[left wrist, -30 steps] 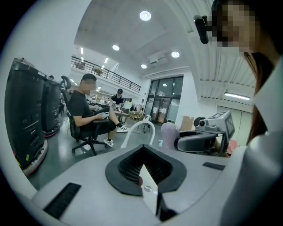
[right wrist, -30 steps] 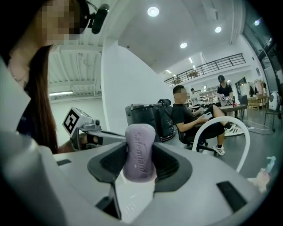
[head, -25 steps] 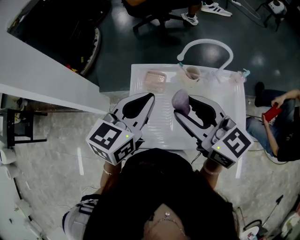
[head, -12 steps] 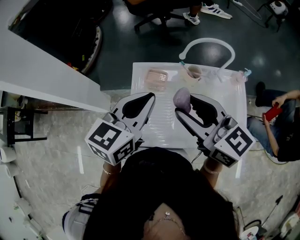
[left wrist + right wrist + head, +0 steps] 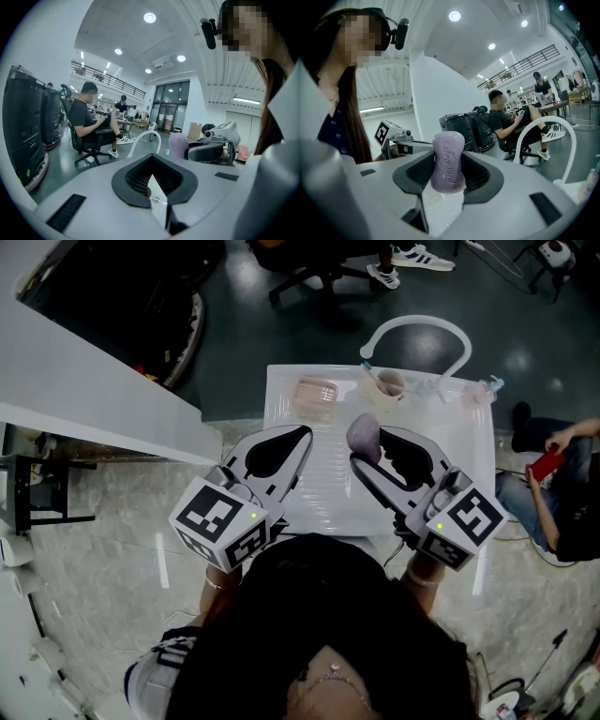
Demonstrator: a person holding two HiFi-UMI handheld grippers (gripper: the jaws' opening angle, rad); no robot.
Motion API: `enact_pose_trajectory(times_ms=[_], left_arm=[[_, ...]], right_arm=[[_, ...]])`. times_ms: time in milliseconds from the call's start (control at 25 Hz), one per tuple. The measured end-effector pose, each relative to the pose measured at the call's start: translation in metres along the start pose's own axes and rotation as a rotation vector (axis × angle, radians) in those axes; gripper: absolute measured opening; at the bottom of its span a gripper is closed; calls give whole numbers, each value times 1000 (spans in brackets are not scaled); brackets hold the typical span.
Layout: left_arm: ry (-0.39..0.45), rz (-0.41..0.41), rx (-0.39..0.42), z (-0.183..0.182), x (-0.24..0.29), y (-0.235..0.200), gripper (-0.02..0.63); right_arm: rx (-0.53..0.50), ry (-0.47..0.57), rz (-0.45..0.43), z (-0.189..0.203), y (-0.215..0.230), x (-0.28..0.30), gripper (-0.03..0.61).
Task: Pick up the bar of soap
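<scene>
A purple bar of soap (image 5: 362, 436) is held upright above the white table (image 5: 328, 498), with my right gripper (image 5: 369, 448) shut on it. In the right gripper view the soap (image 5: 448, 164) stands between the black pads (image 5: 415, 174), its embossed face towards the camera. My left gripper (image 5: 292, 441) hovers to the left at about the same height, jaws shut with nothing between them. In the left gripper view its tips (image 5: 152, 159) meet, and the soap (image 5: 177, 145) shows beyond, held by the right gripper (image 5: 206, 151).
A pink soap dish (image 5: 314, 395) and a cup (image 5: 386, 385) sit at the table's far edge, with a white curved tube (image 5: 417, 329) behind. A white counter (image 5: 94, 399) runs along the left. A seated person holds a red phone (image 5: 544, 467) at the right.
</scene>
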State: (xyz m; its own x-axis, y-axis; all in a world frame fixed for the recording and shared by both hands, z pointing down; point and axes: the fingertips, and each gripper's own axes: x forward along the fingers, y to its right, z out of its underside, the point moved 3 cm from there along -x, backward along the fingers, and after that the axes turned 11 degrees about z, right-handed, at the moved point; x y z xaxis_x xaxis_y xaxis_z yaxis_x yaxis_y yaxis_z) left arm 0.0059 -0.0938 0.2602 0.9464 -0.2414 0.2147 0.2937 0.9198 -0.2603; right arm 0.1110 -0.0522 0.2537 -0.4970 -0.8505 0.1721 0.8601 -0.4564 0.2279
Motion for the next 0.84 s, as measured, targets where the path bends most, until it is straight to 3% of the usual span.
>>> enact_pose_trajectory(times_ms=[160,840], left_arm=[[2,3,5,-1,-3,-2,-2],[-9,-4,-11,3,-5,-17,0]], right_arm=[[41,-11,-5,-1,-6,4,190],[-17,-27,-2,4,-2,19,190]])
